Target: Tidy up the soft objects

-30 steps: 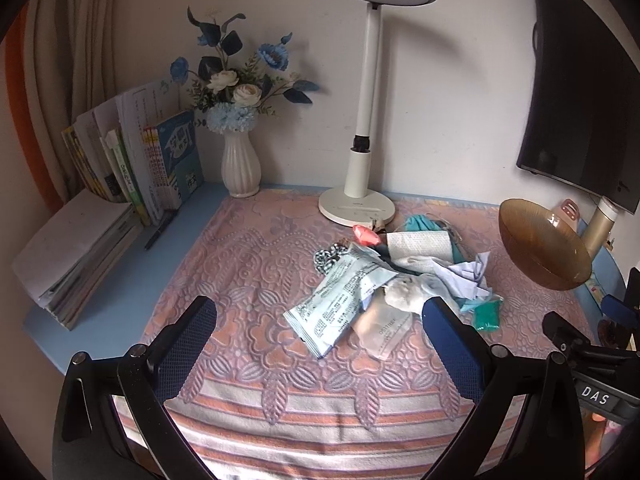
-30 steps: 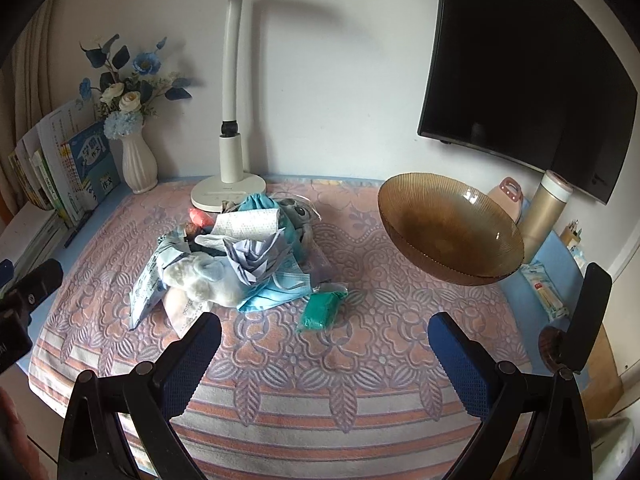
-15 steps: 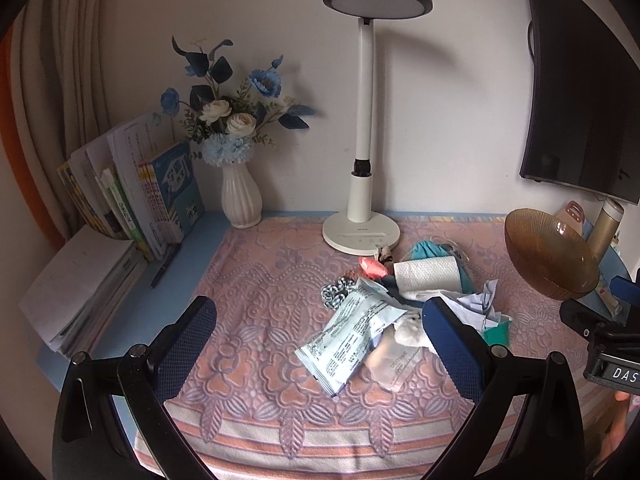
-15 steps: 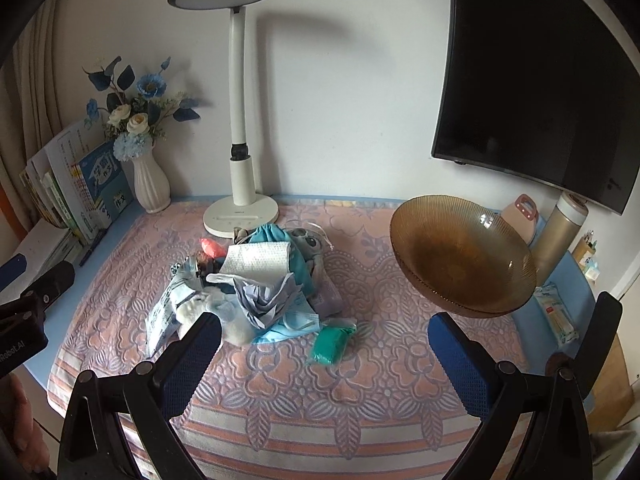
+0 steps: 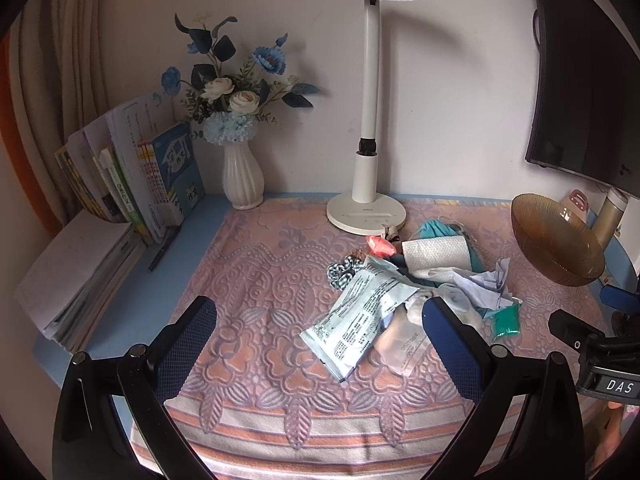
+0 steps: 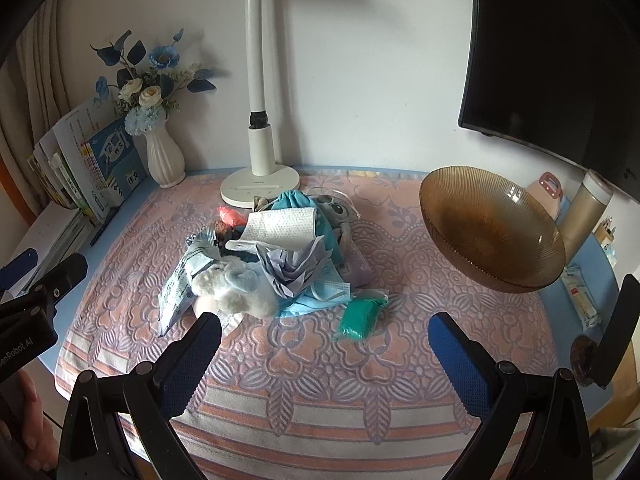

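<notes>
Pink patterned cloth (image 6: 400, 344) covers the blue tabletop (image 5: 168, 272). Soft pile (image 6: 272, 264) lies mid-cloth, near the lamp (image 6: 260, 184), beside the amber bowl (image 6: 492, 228). Left tongs (image 5: 320, 320) and right tongs (image 6: 324, 340) hover wide, empty.

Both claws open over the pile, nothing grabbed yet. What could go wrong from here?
1. The pile is tangled: a mask lies under crumpled paper, so one pick may drag neighbours along.
2. The amber bowl sits tilted at the mat's right edge; a careless drop-in might rock it.
3. The desk lamp base touches the pile's far side, so the left claw or right claw could bump it.
</notes>
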Demonstrator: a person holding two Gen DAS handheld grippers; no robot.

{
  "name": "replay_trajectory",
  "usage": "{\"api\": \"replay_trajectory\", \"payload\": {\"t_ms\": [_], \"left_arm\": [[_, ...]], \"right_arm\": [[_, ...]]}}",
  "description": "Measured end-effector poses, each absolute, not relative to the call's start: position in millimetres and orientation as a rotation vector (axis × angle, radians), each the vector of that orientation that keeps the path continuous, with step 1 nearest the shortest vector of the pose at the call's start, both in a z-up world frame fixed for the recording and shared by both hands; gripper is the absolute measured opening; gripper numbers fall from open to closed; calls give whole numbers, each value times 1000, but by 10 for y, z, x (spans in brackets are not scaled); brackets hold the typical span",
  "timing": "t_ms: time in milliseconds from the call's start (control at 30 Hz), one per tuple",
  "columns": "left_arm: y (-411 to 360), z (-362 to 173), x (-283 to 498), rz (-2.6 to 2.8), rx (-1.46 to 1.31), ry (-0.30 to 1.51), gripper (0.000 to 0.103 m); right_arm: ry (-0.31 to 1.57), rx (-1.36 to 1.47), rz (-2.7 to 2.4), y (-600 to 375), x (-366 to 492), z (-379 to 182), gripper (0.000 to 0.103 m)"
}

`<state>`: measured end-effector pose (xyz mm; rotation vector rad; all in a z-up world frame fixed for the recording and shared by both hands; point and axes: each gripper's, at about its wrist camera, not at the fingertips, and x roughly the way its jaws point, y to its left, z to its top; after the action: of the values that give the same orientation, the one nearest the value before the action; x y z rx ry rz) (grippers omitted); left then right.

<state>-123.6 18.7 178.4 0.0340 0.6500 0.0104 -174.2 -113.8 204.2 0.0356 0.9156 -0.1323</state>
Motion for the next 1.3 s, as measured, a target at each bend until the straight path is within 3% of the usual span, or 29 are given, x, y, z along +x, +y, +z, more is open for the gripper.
{"api": "replay_trajectory", "payload": {"t_ms": [867, 1067, 1300], "left_arm": [[241, 1457, -850, -224, 134, 760, 103], [238, 1227, -598, -312, 156, 830, 102], [260, 911, -257, -458, 121, 939, 102]], "right_arm": [[938, -1, -129, -1097, -1465, 1916, 103], [975, 26, -62, -1102, -1272, 1772, 89], [1023, 87, -34, -1161, -971, 1563, 87]]}}
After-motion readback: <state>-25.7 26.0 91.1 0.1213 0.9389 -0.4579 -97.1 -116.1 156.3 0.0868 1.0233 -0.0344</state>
